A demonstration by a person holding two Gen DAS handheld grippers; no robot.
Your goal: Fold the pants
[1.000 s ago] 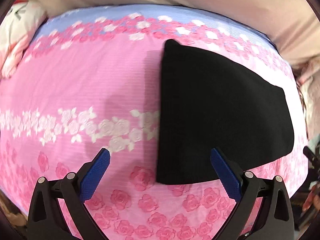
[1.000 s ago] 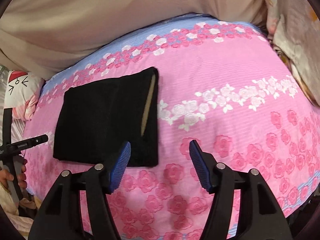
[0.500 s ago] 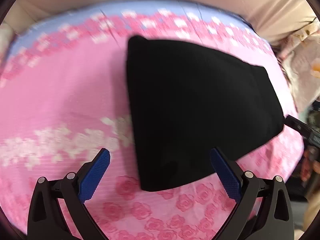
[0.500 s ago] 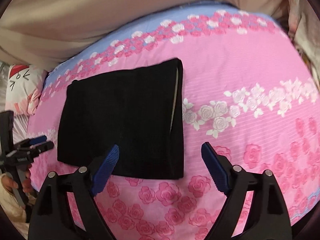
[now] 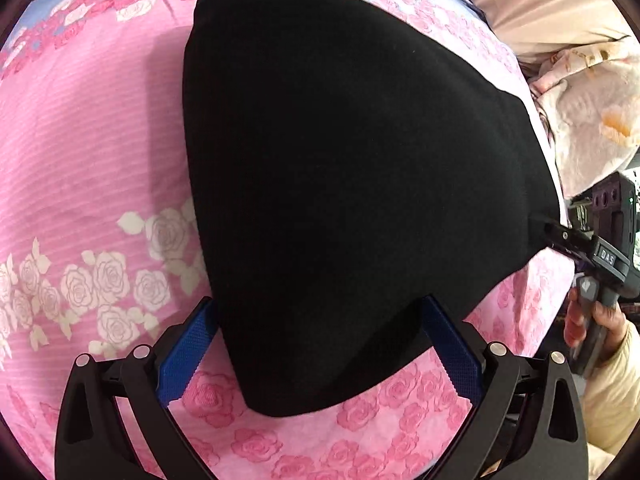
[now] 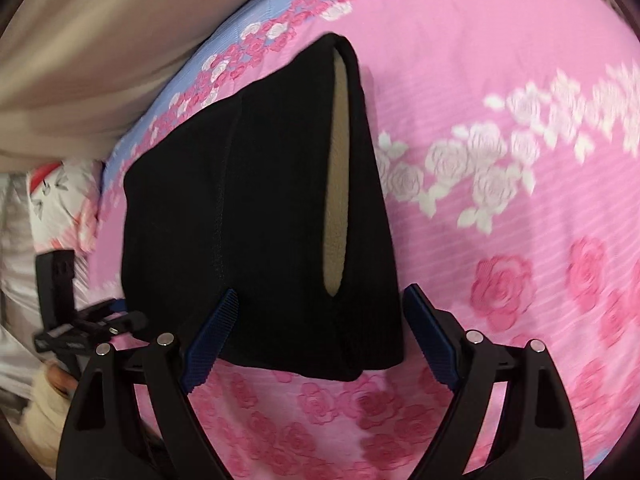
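Note:
Black pants, folded into a thick rectangle, lie flat on a pink rose-print bedsheet. My left gripper hangs open just above their near left corner, its blue pads on either side of the corner and off the cloth. In the right wrist view the pants show a slit of beige lining along their right fold. My right gripper stands open over the near right corner, nothing pinched. Each view catches the other gripper at the pants' far side: the right gripper and the left gripper.
A beige cover rises behind the bed's far edge. A white cartoon-print cushion lies at the left end, and a cream floral cloth at the right. A hand grips the right gripper's handle.
Both grippers have come down and in towards the pants, which now fill much more of each view. The right gripper's jaws have widened. The pants have not moved.

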